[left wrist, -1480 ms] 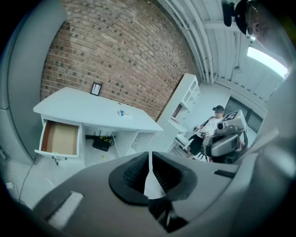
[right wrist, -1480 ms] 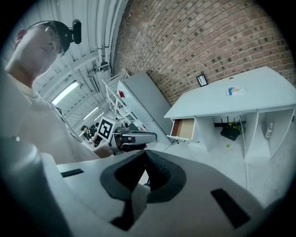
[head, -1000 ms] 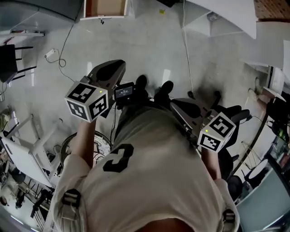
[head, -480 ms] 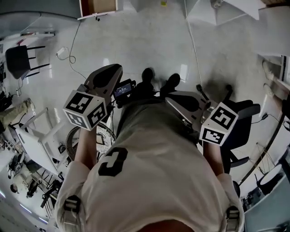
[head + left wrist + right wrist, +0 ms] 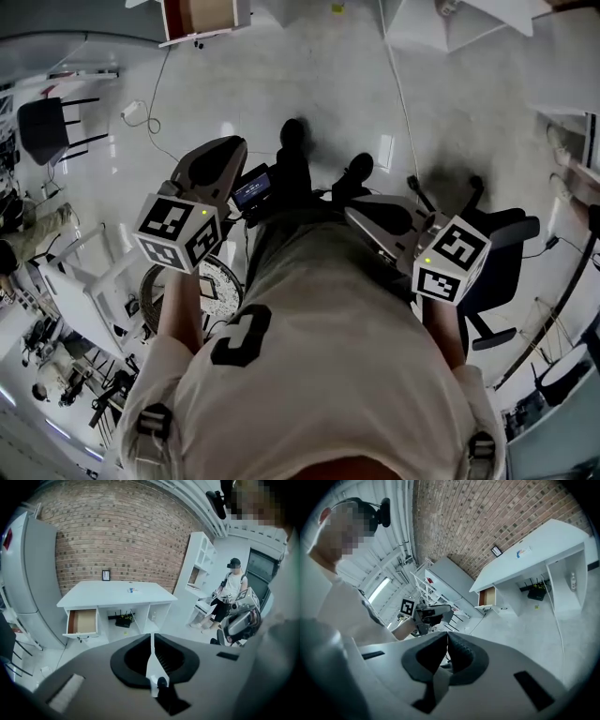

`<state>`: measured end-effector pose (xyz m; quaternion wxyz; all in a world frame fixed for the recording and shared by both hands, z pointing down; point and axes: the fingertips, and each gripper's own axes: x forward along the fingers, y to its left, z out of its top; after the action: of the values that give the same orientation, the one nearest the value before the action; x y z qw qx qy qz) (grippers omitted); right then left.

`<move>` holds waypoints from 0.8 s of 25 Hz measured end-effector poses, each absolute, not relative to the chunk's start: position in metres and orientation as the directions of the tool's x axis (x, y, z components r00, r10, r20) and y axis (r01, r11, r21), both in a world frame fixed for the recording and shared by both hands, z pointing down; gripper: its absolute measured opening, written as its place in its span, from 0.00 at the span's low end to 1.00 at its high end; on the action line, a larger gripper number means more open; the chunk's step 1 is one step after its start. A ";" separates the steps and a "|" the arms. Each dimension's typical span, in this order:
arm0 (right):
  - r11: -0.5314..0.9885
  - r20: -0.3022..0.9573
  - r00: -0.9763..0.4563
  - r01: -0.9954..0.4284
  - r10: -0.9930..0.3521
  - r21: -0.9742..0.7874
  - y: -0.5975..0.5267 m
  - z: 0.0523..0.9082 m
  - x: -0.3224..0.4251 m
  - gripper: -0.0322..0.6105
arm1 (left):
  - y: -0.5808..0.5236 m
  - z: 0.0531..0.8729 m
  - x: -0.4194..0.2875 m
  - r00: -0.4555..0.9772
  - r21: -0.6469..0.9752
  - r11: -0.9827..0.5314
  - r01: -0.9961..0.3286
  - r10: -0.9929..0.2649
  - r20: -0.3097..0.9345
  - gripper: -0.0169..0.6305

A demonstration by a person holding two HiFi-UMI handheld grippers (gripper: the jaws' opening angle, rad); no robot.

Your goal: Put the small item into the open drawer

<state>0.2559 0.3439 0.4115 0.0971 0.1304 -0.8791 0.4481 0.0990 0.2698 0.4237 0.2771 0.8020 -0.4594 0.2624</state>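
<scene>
I have the left gripper (image 5: 152, 638) and right gripper (image 5: 446, 638) with jaws closed together, well apart from the open drawer (image 5: 82, 622) under the white surface (image 5: 101, 596).

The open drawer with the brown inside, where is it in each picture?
Head view: the open drawer is at the top edge, left of the middle.
Left gripper view: it is left of the middle, under the left end of the white desk.
Right gripper view: it is small, just right of the middle.
Shared landmark: the white desk that the drawer slides out of shows in both gripper views.
</scene>
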 end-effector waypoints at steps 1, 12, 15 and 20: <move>0.560 0.298 -0.941 -0.336 -0.162 -0.757 0.342 0.412 0.258 0.06 | 0.265 0.426 0.097 0.446 0.207 -0.429 -0.879 -0.588 0.675 0.06; 0.540 0.416 -0.891 -0.444 -0.183 -0.715 0.312 0.418 0.151 0.06 | 0.232 0.441 -0.017 0.478 0.204 -0.472 -0.858 -0.587 0.653 0.06; 0.534 0.453 -0.874 -0.472 -0.176 -0.701 0.310 0.421 0.119 0.06 | 0.226 0.446 -0.050 0.496 0.240 -0.460 -0.855 -0.588 0.639 0.06; 0.497 0.506 -0.840 -0.529 -0.196 -0.687 0.309 0.427 0.054 0.06 | 0.225 0.459 -0.112 0.537 0.285 -0.474 -0.833 -0.569 0.623 0.06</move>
<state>0.0542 0.3087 0.4272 0.1841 0.2143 -0.8455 0.4532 -0.1119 0.2248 0.4591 0.2891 0.8276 -0.4234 0.2286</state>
